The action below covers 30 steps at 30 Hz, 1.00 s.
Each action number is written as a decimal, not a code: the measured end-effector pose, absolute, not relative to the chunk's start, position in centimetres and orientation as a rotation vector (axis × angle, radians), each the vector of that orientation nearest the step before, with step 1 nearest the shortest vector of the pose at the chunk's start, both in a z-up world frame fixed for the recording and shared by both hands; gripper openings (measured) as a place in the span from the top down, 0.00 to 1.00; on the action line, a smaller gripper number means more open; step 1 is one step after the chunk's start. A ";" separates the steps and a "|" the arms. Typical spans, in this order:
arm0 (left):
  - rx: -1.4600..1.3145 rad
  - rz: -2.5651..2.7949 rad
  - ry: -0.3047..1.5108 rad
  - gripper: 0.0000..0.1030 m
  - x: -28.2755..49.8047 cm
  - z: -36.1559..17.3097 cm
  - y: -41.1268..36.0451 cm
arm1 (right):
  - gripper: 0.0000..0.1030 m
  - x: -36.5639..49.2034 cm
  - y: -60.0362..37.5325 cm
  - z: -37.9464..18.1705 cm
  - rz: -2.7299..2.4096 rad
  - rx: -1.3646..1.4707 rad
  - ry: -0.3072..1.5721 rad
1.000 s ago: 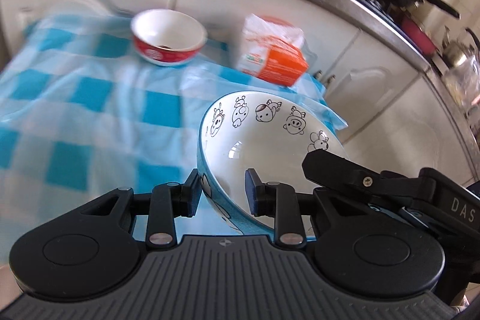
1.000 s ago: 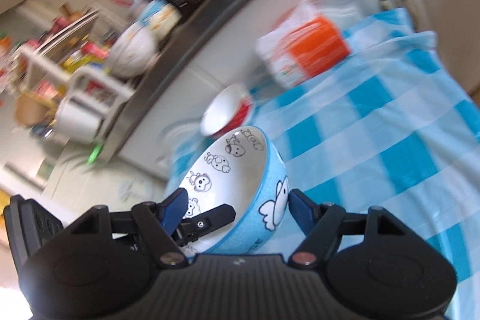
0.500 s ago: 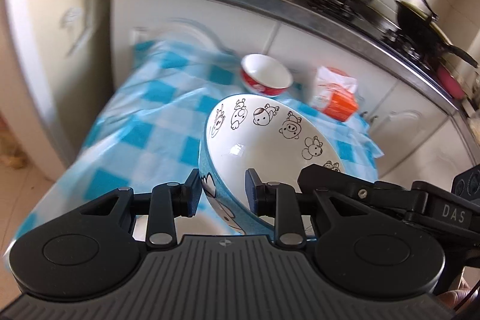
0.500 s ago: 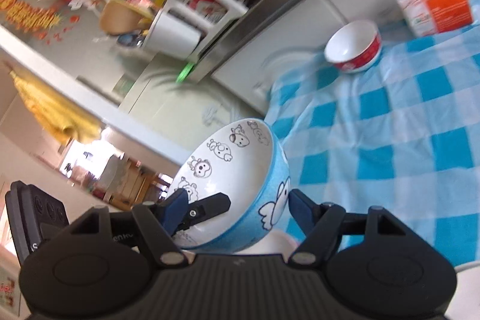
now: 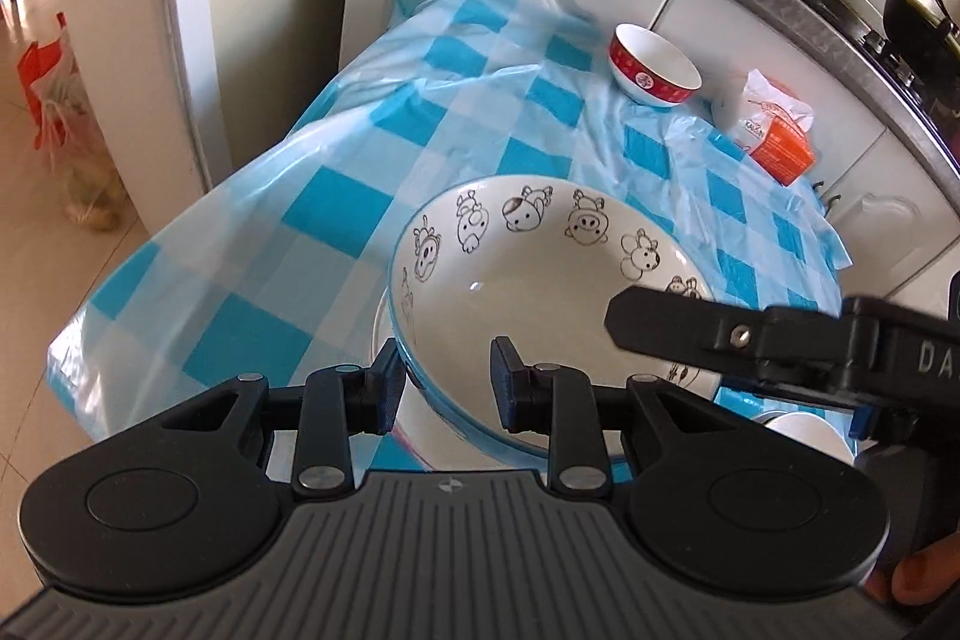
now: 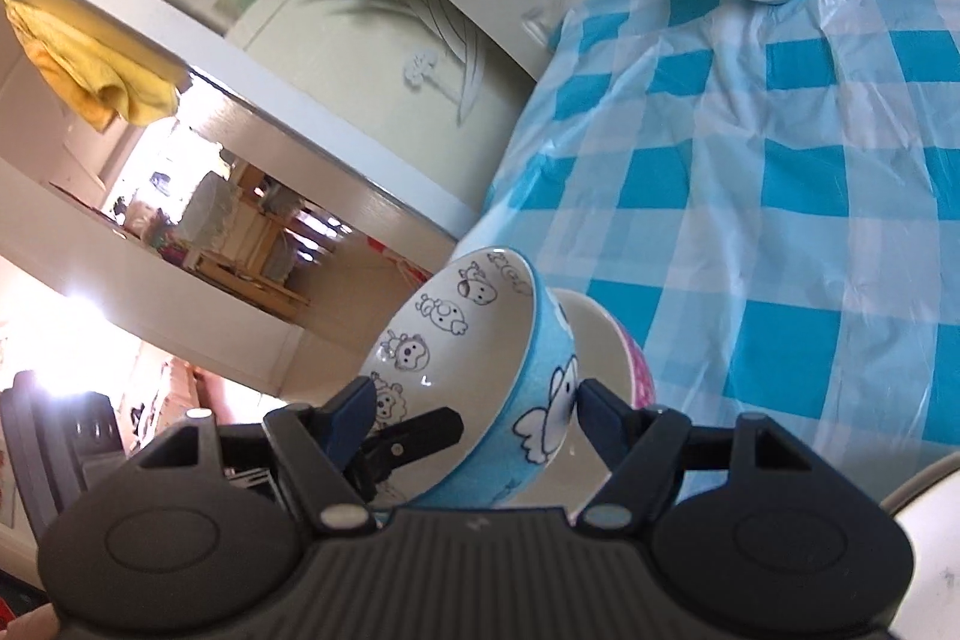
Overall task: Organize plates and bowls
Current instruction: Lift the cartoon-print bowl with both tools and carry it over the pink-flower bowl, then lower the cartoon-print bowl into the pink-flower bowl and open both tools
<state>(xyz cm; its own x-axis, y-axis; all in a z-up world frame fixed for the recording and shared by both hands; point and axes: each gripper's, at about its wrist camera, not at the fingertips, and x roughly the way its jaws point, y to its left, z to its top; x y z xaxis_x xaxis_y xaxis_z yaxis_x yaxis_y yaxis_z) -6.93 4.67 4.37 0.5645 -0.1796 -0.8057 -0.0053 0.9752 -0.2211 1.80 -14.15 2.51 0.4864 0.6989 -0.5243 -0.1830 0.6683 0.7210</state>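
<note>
Left wrist view: the left claw (image 5: 445, 381) is clenched on the near rim of the blue bowl (image 5: 540, 292), one finger inside, one outside. The right claw (image 6: 477, 415) grips the same bowl (image 6: 480, 376) across its rim from the other side. The bowl is tilted, sits over a white bowl (image 6: 606, 370) with a pink outside, and is empty, with cartoon animals round its inner wall. Beyond lies open blue-checked cloth (image 5: 336, 196), its left edge dropping to the floor (image 5: 42, 280). A red bowl (image 5: 654, 67), empty, and an orange packet (image 5: 774, 133) stand well apart at the far edge, against white cabinets (image 5: 750, 10). Another white dish (image 5: 807, 430) is just beside the right claw.
</note>
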 end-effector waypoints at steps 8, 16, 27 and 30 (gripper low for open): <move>-0.209 -0.114 0.964 0.69 -6.9 3.1 4.7 | 0.26 1.6 -13.0 1.9 0.549 0.531 0.928; -0.217 -0.130 0.964 0.60 -7.5 3.2 5.3 | 0.21 1.5 -13.3 2.3 0.538 0.537 0.925; -0.185 -0.108 0.963 0.40 -8.5 5.2 6.6 | 0.11 1.7 -15.7 3.8 0.450 0.592 0.863; -0.183 -0.096 0.969 0.33 -8.1 5.6 6.5 | 0.08 1.6 -16.3 4.2 0.413 0.583 0.843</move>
<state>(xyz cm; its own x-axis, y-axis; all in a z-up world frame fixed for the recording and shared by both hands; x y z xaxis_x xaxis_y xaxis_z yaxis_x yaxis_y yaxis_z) -8.08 6.50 5.57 0.5632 -0.1625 -0.8101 -0.0007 0.9804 -0.1972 1.55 -16.26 4.17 0.6025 0.5556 -0.5730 -0.1125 0.7699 0.6282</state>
